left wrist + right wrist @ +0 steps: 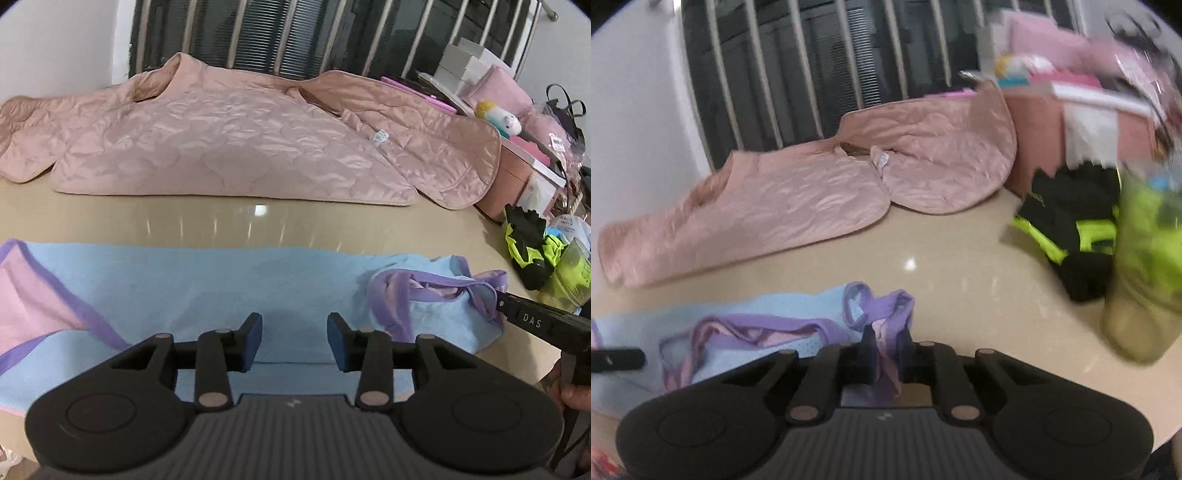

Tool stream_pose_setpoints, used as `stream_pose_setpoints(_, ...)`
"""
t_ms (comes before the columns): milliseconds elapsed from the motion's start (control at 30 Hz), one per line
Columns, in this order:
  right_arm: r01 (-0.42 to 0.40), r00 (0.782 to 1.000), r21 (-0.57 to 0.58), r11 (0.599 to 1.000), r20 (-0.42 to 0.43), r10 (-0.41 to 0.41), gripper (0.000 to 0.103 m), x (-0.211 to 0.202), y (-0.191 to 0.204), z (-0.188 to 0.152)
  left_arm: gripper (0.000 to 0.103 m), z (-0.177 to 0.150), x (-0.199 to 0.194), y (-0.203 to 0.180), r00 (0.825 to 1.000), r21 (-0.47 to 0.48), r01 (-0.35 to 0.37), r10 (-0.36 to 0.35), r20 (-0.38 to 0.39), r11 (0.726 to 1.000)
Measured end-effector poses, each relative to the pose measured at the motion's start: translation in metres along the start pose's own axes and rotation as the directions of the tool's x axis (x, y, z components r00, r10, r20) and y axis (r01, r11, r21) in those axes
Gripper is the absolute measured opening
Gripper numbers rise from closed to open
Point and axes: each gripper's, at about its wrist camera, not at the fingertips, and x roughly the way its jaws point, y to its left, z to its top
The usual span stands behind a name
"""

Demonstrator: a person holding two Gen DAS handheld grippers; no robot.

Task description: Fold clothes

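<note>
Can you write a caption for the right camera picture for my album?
Right tongs pinch the blue top's purple strap beside a pink quilted jacket.

- A glossy beige table (332,221) with a rounded right edge carries everything.
- A light blue top (221,280) with purple trim lies flat along the near edge.
- A pink quilted jacket (229,147) is spread along the far edge.
- A black and neon-yellow garment (1067,229) sits by the right edge.
- A pink box (513,184) stands at the far right corner, touching the jacket.
</note>
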Motion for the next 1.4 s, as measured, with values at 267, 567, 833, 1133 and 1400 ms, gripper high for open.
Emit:
stream_pose_setpoints(267,-0.119,0.981,-0.177,0.977,0.133,0.144,0.008,-0.046,0.079,0.031,0.039,0.005,-0.035,0.049,0.997,-0.096,-0.033,0.040,0.067,0.995)
stream_pose_setpoints(567,-0.284,0.957,-0.433,0.856,-0.080,0.277,0.026,-0.004,0.207,-0.014,0.039,-0.006,-0.054,0.095,0.993,-0.198,-0.082,0.098,0.072,0.977)
stream_pose_setpoints(833,-0.317,0.927,-0.334,0.888,0.089,0.364,0.054,-0.065,0.160,0.001,0.039,-0.005,-0.048,0.086,0.996,-0.186,-0.043,0.057,0.073,0.982)
stream_pose_setpoints(1133,-0.261,0.965,-0.344,0.902,-0.096,0.243,0.008,0.007,0.145,-0.017,0.040,-0.002,-0.044,0.059,0.994,-0.141,-0.024,0.038,0.101,0.990)
stream_pose_setpoints(1400,-0.229,0.960,-0.362,0.904,0.068,0.271,0.048,-0.031,0.139,0.021,0.063,-0.024,-0.073,0.133,0.895,-0.417,-0.372,0.440,0.075,0.829)
